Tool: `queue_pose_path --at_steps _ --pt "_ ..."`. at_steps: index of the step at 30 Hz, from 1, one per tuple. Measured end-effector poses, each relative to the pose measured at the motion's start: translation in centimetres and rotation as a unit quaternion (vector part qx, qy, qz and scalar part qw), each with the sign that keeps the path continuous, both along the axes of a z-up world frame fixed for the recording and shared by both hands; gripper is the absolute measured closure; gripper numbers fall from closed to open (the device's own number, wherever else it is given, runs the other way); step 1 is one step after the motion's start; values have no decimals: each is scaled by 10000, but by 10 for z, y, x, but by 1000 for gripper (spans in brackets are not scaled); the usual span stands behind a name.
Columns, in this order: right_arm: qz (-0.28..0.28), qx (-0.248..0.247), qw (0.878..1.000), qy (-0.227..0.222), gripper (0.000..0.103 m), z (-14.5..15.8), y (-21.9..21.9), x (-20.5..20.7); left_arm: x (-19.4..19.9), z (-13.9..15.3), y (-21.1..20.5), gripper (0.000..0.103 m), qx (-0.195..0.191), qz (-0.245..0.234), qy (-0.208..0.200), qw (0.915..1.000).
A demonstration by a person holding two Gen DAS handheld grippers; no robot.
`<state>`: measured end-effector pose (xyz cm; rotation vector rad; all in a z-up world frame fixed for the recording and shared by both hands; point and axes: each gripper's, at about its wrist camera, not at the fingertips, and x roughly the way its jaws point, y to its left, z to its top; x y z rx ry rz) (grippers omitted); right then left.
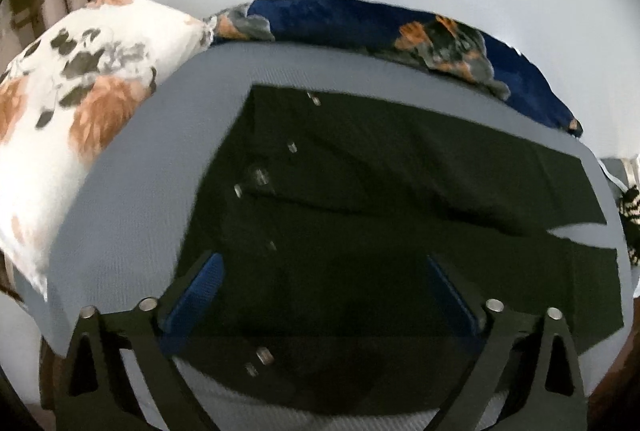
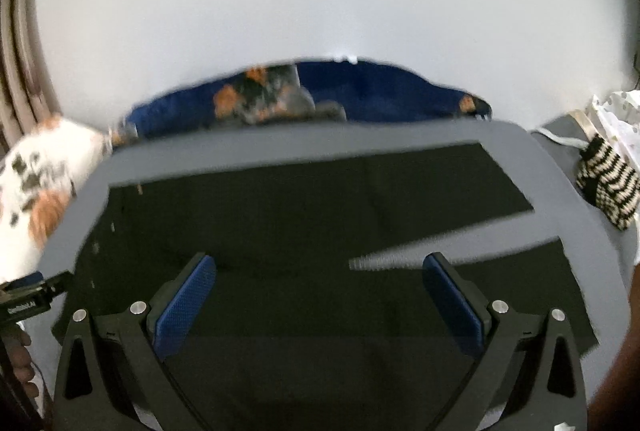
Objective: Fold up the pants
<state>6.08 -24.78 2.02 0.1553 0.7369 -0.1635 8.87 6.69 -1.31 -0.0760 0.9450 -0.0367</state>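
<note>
Dark pants (image 1: 360, 191) lie flat on a grey bed sheet (image 1: 132, 191), waistband with metal buttons to the left, the two legs running right with a narrow gap between them. My left gripper (image 1: 324, 271) is open and empty, hovering over the near waist part. In the right wrist view the pants (image 2: 320, 223) fill the middle; my right gripper (image 2: 320, 271) is open and empty above the near leg, close to the gap (image 2: 440, 251). The left gripper's body (image 2: 32, 295) shows at the left edge there.
A white floral pillow (image 1: 80, 103) lies at the left. A dark blue floral blanket (image 1: 360, 19) runs along the far edge against a white wall. A striped knitted item (image 2: 608, 187) and a white bag (image 2: 616, 119) sit at the right.
</note>
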Motion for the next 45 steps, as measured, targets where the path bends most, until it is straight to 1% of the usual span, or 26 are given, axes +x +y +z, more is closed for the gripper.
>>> queue_pose_path --at_steps 2,4,5,7,9,10,11,13,15,16,18,20,23,25,28,30,31,33,34,35,39,43,45 --pt "57 112 9999 34 0 0 -8 17 16 2 13 10 -11 21 -56 10000" --pt "-6 273 9996 105 0 -1 -16 33 34 4 29 11 -205 51 -84 9997" --pt "-41 438 9989 157 0 -3 -20 43 42 5 36 11 -273 85 -91 9996" --pt "-46 830 9962 269 0 -9 -28 60 62 6 54 11 -547 135 -134 9983" --pt "-49 989 9946 324 0 -13 -30 74 89 4 73 17 -958 16 -110 9953" --pt "-52 1030 9941 334 0 -16 -30 81 102 1 80 23 -1176 -36 -45 9930" --pt "-16 1059 9938 350 0 -18 -28 88 114 -4 89 29 -1409 -55 23 9900" --pt "48 1039 9936 436 0 -24 -21 98 137 -14 104 36 -1794 0 188 9836" --pt "158 1069 9924 582 0 -32 -14 109 160 -28 118 43 -2263 21 354 9734" --pt "213 1089 9915 673 0 -37 -9 116 170 -35 124 49 -2473 8 434 9680" --pt "284 1105 9900 825 0 -46 0 127 189 -48 134 50 -2886 -32 626 9554" --pt "329 1117 9892 894 0 -50 6 136 203 -59 140 51 -3057 -24 765 9490" --pt "403 1085 9885 976 0 -57 17 150 219 -73 143 51 -3094 -46 936 9463" --pt "458 1044 9881 1031 0 -61 24 160 228 -82 143 51 -3185 -132 1068 9418" --pt "538 1009 9872 1111 0 -66 33 175 238 -92 137 51 -3249 -249 1217 9376" --pt "589 953 9870 1153 0 -70 39 183 241 -94 133 59 -3354 -343 1244 9332" --pt "609 941 9868 1170 0 -71 40 185 241 -92 133 63 -3378 -361 1219 9326" --pt "674 929 9861 1203 0 -75 44 191 243 -89 131 65 -3390 -463 1175 9323" --pt "702 920 9858 1220 0 -77 47 194 244 -87 130 72 -3390 -518 1172 9320" --pt "719 911 9855 1237 0 -79 48 197 245 -86 130 74 -3400 -552 1171 9315" --pt "745 962 9839 1308 0 -87 51 206 255 -88 126 74 -3338 -699 1233 9319" --pt "791 941 9832 1348 0 -91 52 212 273 -99 118 74 -3427 -707 1423 9259" --pt "809 907 9834 1349 0 -92 51 214 285 -104 111 74 -3424 -710 1493 9249"
